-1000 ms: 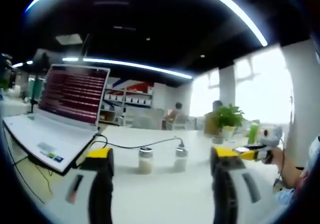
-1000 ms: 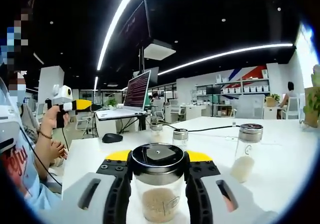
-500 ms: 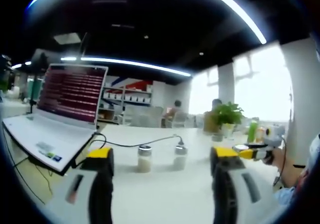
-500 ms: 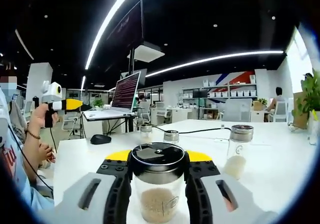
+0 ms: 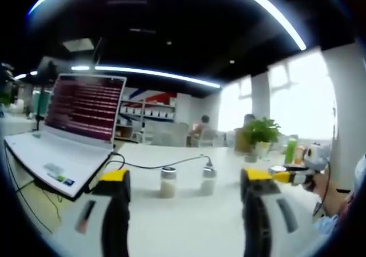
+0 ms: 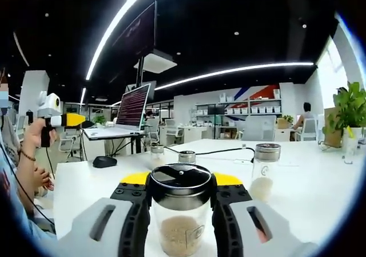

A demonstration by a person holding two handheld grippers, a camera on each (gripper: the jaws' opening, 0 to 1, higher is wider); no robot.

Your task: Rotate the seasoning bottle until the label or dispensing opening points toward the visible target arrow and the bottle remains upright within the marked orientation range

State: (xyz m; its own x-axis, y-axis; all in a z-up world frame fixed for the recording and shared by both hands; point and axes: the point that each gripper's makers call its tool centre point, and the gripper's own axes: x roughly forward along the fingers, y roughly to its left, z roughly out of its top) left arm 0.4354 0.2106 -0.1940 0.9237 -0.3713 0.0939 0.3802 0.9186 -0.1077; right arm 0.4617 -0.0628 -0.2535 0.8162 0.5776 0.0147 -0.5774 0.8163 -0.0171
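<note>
In the right gripper view, the seasoning bottle is held upright between the jaws of the right tool, which are closed against its glass sides just below the dark shiny lid; brown grains fill its lower part, and a small printed mark is seen on the glass. It is kept near the counter edge closest to the camera. Further in on the white surface, a second glass bottle with pale contents is placed to the right, and two smaller jars are seen well apart from it toward the far side, beside a black cable. An open laptop and a dark mouse are found toward the left end of the counter. The left tool is held up in a hand beyond that end. In the left gripper view, the jaws of the left tool are spread wide with nothing between them, and the two small jars are seen beyond them, with the laptop at the left and a potted plant at the far edge.
</note>
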